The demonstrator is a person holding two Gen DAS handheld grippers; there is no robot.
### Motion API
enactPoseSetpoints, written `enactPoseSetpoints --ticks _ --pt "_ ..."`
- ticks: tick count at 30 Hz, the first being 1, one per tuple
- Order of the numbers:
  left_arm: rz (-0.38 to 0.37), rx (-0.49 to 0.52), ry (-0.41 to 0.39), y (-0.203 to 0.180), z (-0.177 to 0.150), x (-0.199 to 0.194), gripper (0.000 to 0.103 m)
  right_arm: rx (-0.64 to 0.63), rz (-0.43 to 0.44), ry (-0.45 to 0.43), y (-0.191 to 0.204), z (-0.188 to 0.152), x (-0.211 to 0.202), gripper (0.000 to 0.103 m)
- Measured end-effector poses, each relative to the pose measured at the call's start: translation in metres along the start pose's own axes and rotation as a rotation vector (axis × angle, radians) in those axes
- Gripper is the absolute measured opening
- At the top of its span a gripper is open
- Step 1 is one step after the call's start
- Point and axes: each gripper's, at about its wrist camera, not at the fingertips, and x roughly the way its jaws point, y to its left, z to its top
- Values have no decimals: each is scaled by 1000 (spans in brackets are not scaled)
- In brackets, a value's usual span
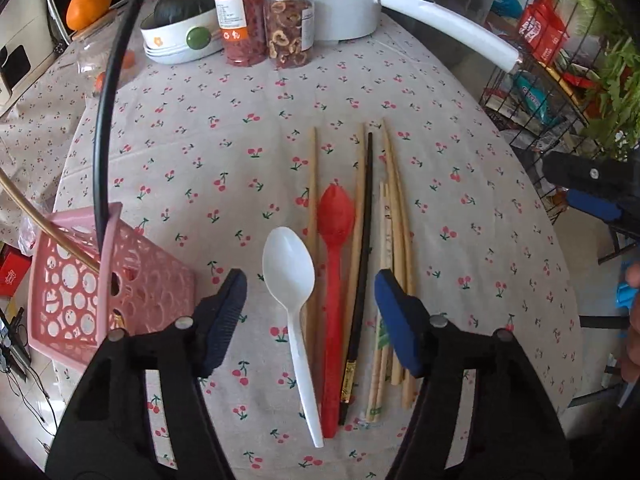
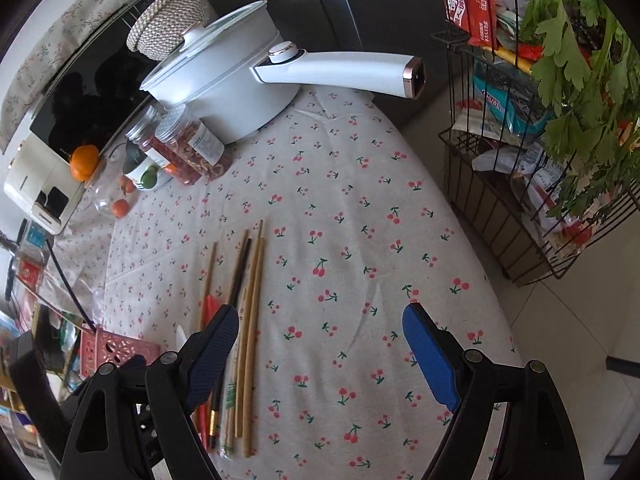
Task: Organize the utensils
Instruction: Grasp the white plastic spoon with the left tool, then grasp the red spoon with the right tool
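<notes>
A white plastic spoon [image 1: 294,300], a red plastic spoon [image 1: 334,280], a black chopstick [image 1: 362,272] and several wooden chopsticks [image 1: 394,240] lie side by side on the cherry-print tablecloth [image 1: 200,152]. My left gripper [image 1: 310,300] is open and empty, its jaws straddling the spoons and chopsticks just above them. A pink perforated basket [image 1: 84,280] lies tipped to its left. My right gripper [image 2: 320,344] is open and empty over bare cloth, right of the chopsticks [image 2: 250,320]. The red spoon [image 2: 210,308] and basket [image 2: 116,350] peek out behind its left finger.
At the back stand a white pot with a long handle [image 1: 448,26], two jars of dried food [image 1: 264,20], a bowl holding a dark squash [image 1: 180,20] and an orange [image 1: 88,4]. A wire rack with snacks and greens [image 2: 540,120] stands off the table's right edge.
</notes>
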Motion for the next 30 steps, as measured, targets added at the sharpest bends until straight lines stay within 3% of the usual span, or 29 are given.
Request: enactPoseSetpoints --ticks 2,12,16,18,23,30 --pt "16 -28 9 5 0 11 63 4 7 12 -1 1 4 85" --pt "48 -101 -18 13 3 36 60 -57 -13 44 7 2 20 85" --pt "26 -110 -15 15 4 38 39 -70 -21 47 9 0 21 85" --pt "35 -102 -16 14 5 36 35 -71 -27 48 9 0 22 85" --pt "3 -88 -57 12 -1 15 34 -70 -27 51 12 -1 22 85" --pt "-73 -56 -174 15 -13 -46 34 -78 -3 71 26 -5 29 85"
